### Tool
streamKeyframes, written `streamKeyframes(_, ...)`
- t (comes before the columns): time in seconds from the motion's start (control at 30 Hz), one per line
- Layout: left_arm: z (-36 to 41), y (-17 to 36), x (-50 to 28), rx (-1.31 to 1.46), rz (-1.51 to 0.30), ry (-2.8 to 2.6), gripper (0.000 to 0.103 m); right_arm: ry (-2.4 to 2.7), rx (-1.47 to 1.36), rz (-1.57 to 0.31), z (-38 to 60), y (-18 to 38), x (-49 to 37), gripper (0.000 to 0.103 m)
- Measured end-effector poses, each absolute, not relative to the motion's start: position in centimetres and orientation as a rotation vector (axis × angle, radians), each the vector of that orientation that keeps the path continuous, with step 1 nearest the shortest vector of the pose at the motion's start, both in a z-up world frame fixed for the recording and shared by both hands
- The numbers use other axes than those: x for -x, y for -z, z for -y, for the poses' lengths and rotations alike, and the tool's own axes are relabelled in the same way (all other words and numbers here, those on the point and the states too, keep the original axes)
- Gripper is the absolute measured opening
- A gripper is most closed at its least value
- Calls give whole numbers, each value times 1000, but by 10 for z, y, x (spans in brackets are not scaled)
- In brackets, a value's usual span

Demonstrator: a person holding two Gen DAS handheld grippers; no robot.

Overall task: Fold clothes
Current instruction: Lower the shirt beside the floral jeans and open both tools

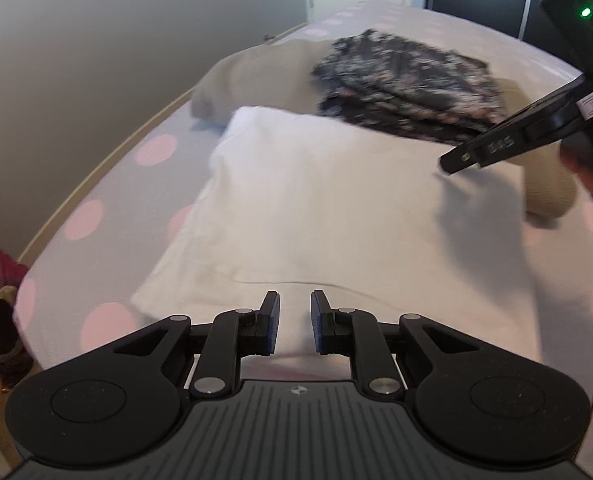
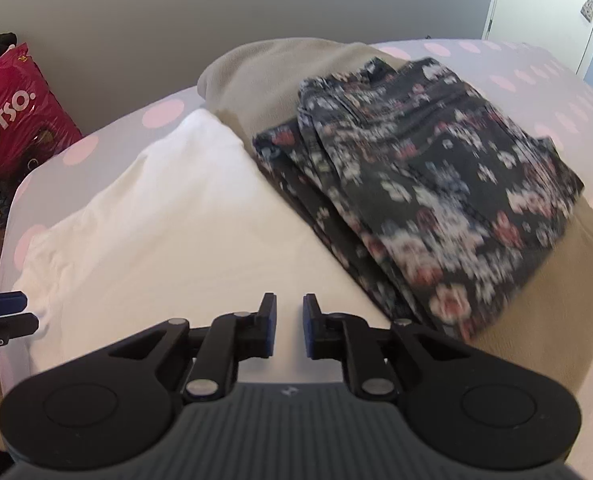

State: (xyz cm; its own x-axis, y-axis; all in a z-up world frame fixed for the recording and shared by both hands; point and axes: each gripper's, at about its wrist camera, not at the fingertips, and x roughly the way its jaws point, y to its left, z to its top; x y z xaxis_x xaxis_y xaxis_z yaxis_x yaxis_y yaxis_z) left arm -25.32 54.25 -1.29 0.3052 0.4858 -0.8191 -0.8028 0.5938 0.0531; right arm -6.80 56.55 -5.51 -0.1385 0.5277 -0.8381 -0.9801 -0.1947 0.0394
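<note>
A folded white garment [image 1: 316, 208] lies on the bed; it also shows in the right wrist view [image 2: 168, 216]. A folded dark floral garment [image 2: 428, 184] rests on a beige folded garment [image 2: 272, 72] behind it; the floral one also shows in the left wrist view [image 1: 404, 88]. My left gripper [image 1: 295, 322] is open and empty, over the white garment's near edge. My right gripper [image 2: 289, 326] is open and empty above the white garment, beside the floral one. The right gripper's fingers [image 1: 492, 146] reach in from the right in the left wrist view.
The bed has a white sheet with pink dots [image 2: 160, 114]. A red bag [image 2: 12, 112] stands off the bed's left side. A grey wall [image 2: 176, 8] lies behind, with a white door [image 2: 544, 4] at the far right.
</note>
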Motion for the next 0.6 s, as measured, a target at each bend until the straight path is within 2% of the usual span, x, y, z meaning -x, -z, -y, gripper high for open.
streamKeyframes(0.3, -544, 37, 237, 412, -1007, -832, 14, -1565, 846, -786, -558, 87, 57, 18)
streamKeyframes(0.6, -519, 22, 234, 347, -975, -832, 14, -1578, 778, -757, -506, 61, 71, 20)
